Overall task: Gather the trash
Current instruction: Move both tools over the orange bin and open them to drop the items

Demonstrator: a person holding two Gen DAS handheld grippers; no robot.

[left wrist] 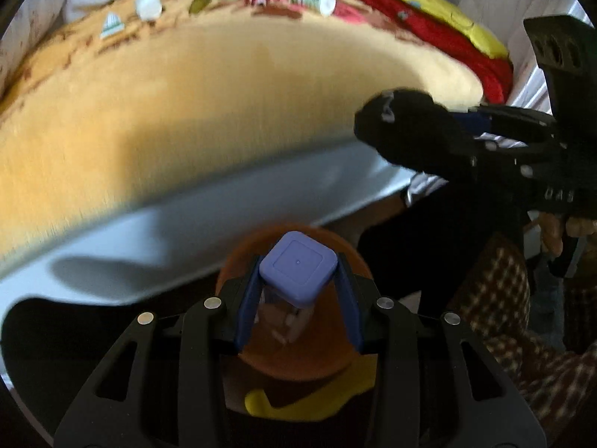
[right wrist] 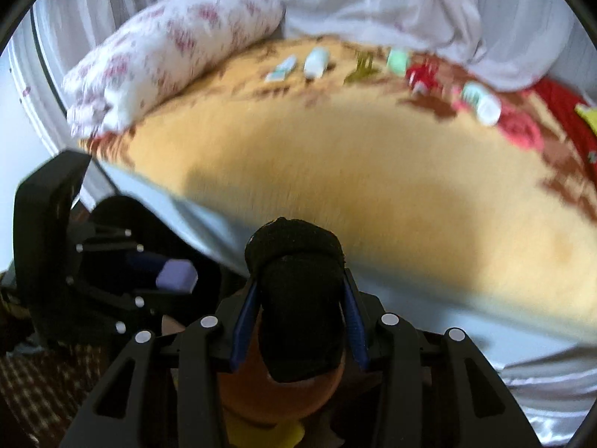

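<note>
My left gripper (left wrist: 299, 261) is shut on a clear container with a purple square lid (left wrist: 296, 254), held above an orange bin (left wrist: 328, 354). My right gripper (right wrist: 300, 282) is shut on a rolled black cloth (right wrist: 298, 254), also above the orange bin (right wrist: 261, 392). In the left wrist view the black cloth (left wrist: 406, 127) hangs at the right by the bed edge. Several bits of trash lie far back on the bed: a white bottle (right wrist: 316, 61), a small packet (right wrist: 281, 69), a red wrapper (right wrist: 421, 74) and a white-green tube (right wrist: 481, 102).
A yellow blanket (right wrist: 373, 186) covers the bed, with a flowered pillow (right wrist: 168, 56) at the back left and a red and yellow cushion (left wrist: 447, 26) at the right. A yellow object (left wrist: 309, 399) lies by the bin. A checked rug (left wrist: 503, 317) covers the floor.
</note>
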